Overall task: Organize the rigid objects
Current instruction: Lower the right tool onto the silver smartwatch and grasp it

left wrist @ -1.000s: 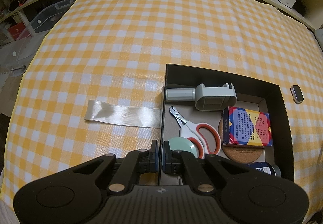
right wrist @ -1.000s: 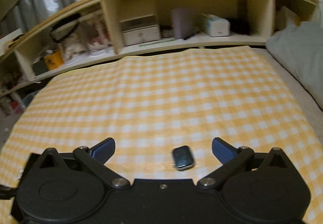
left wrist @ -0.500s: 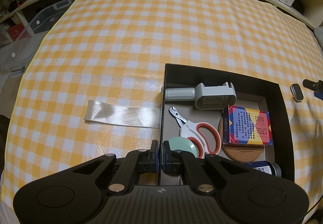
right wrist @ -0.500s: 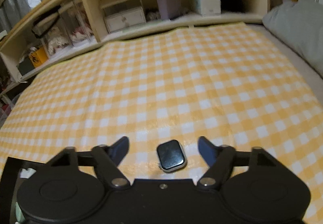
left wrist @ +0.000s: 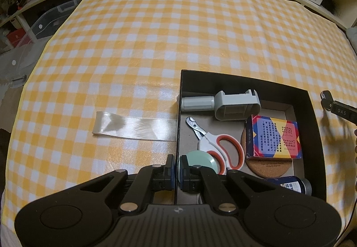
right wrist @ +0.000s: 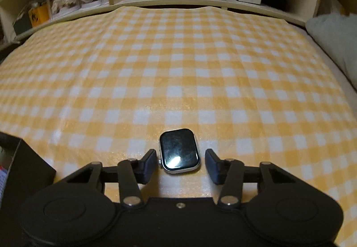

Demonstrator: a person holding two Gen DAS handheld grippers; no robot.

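Two pads of the right gripper (right wrist: 180, 165) closing in, flanking but not yet touching the strapless black-screened silver watch case (right wrist: 179, 150) lying flat on the yellow-checked cloth (right wrist: 178, 73), just beside the black cardboard box (left wrist: 312, 126); worth centring, squeezing the metal sides squarely. Left gripper (left wrist: 176, 170) staying clamped on the box wall. Compared with earlier: jaws narrower, watch nearer.

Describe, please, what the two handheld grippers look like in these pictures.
Both are matte black plastic. The left gripper has a ribbed body, two round discs, silver pivot screws on angled link arms, and blue pads on its fingers. The right gripper has the same discs, silver screws and link arms, with dark blocky fingers; seen from the left camera, one finger bears pale lettering.
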